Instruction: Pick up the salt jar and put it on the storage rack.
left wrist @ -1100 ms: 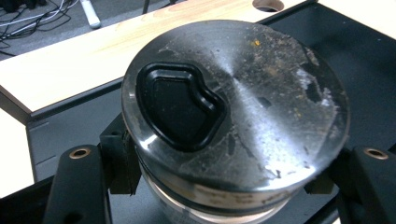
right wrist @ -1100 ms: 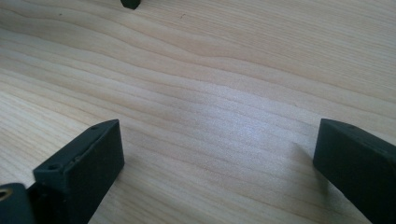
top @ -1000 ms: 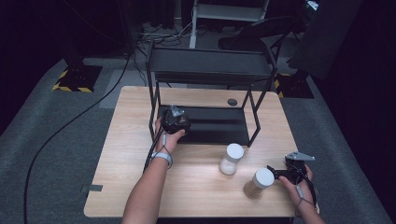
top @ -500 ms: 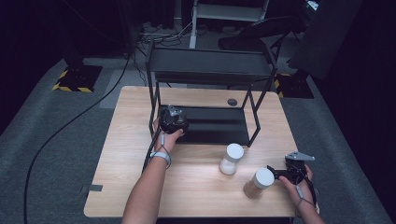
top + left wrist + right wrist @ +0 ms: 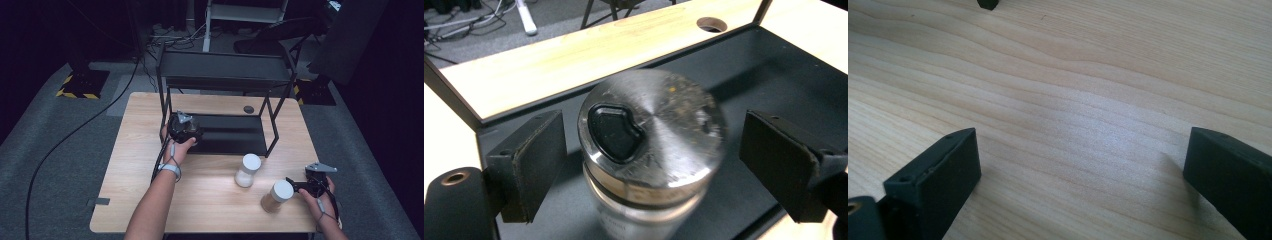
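Steel-lidded jar (image 5: 649, 150) stands on the rack's lower shelf (image 5: 235, 134), left tongs (image 5: 651, 165) released around it. Two white-capped jars (image 5: 247, 170) wait at five o'clock on the counter (image 5: 130, 165); right tongs (image 5: 1083, 185) gape empty.

A light wooden table (image 5: 135, 165) is standing on grey carpet (image 5: 50, 165), with overhead light falling on its top while the surroundings are lying in darkness. A black two-tier metal shelf (image 5: 225, 70) is resting on the table's far half. A black cable (image 5: 65, 140) is running across the carpet, and yellow-and-black hazard tape (image 5: 75, 93) is marking a base at far left.
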